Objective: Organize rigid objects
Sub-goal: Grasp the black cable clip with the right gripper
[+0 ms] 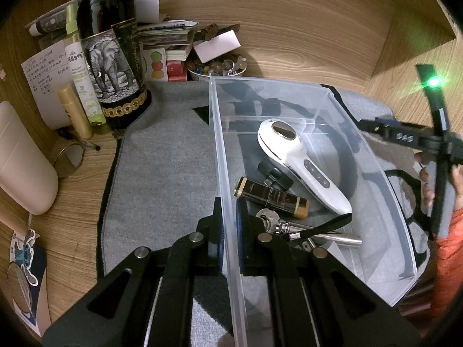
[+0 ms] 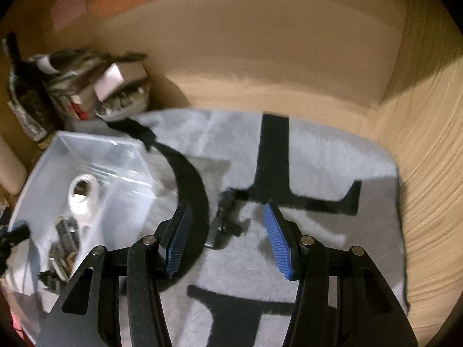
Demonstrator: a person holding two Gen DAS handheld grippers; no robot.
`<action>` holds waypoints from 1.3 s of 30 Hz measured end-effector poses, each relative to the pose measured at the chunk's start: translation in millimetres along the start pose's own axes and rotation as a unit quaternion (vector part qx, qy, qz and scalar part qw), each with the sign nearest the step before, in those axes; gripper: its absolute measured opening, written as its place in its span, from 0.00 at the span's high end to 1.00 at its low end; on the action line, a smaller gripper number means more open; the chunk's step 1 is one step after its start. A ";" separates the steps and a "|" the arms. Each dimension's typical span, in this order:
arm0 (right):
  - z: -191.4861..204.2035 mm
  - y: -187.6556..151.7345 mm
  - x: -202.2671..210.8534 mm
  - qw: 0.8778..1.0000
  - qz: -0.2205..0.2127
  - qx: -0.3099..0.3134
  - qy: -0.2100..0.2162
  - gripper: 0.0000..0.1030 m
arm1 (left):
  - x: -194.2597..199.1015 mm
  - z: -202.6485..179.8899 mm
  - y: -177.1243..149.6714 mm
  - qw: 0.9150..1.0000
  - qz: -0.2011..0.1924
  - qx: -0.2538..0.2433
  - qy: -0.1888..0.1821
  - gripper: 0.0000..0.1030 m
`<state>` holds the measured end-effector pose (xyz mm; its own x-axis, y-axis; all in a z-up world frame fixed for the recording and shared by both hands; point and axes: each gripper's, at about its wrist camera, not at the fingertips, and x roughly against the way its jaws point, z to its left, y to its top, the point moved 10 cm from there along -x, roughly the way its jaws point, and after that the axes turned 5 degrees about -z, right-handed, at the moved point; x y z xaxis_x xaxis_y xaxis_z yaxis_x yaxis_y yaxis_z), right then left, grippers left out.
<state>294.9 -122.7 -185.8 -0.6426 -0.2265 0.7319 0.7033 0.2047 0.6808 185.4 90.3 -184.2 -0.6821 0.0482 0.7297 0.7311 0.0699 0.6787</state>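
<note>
A clear plastic bin (image 1: 376, 173) sits on a grey mat (image 1: 167, 159). My left gripper (image 1: 229, 217) is shut on the bin's left wall. Inside lie a white handheld device (image 1: 292, 156), a black-and-gold tube (image 1: 272, 196), keys (image 1: 269, 218) and a small black object (image 1: 275, 175). My right gripper (image 2: 227, 231) is open above the mat, and a small black object (image 2: 227, 219) lies on the mat between its fingers, below them. The bin (image 2: 43, 167) shows blurred at left in the right wrist view. The right gripper also shows at the right edge of the left wrist view (image 1: 405, 136).
A dark wine bottle with an elephant label (image 1: 113, 57), spray bottles (image 1: 76, 63), a gold tube (image 1: 73, 110), papers and a bowl of beads (image 1: 217, 68) crowd the back left. A beige container (image 1: 23, 159) stands at left. Wooden walls enclose the desk behind and right.
</note>
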 end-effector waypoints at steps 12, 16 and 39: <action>0.6 -20.6 -33.7 1.000 0.028 -0.006 -0.002 0.69 | 0.2 0.4 -0.8 1.000 0.000 -0.002 0.001 0.94; 3.5 -23.1 -26.1 1.000 0.024 0.002 -0.004 0.74 | 0.2 0.2 -0.7 1.000 0.000 -0.002 0.000 0.94; 76.2 24.3 92.7 0.990 -0.114 0.066 0.058 0.74 | 0.4 0.7 -1.0 1.000 0.000 -0.003 0.001 0.94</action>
<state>229.2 -66.1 -99.2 -0.7352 -0.3873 0.5563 0.4940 0.2558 0.8310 184.4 90.9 -184.7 -0.6815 0.0462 0.7304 0.7317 0.0631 0.6787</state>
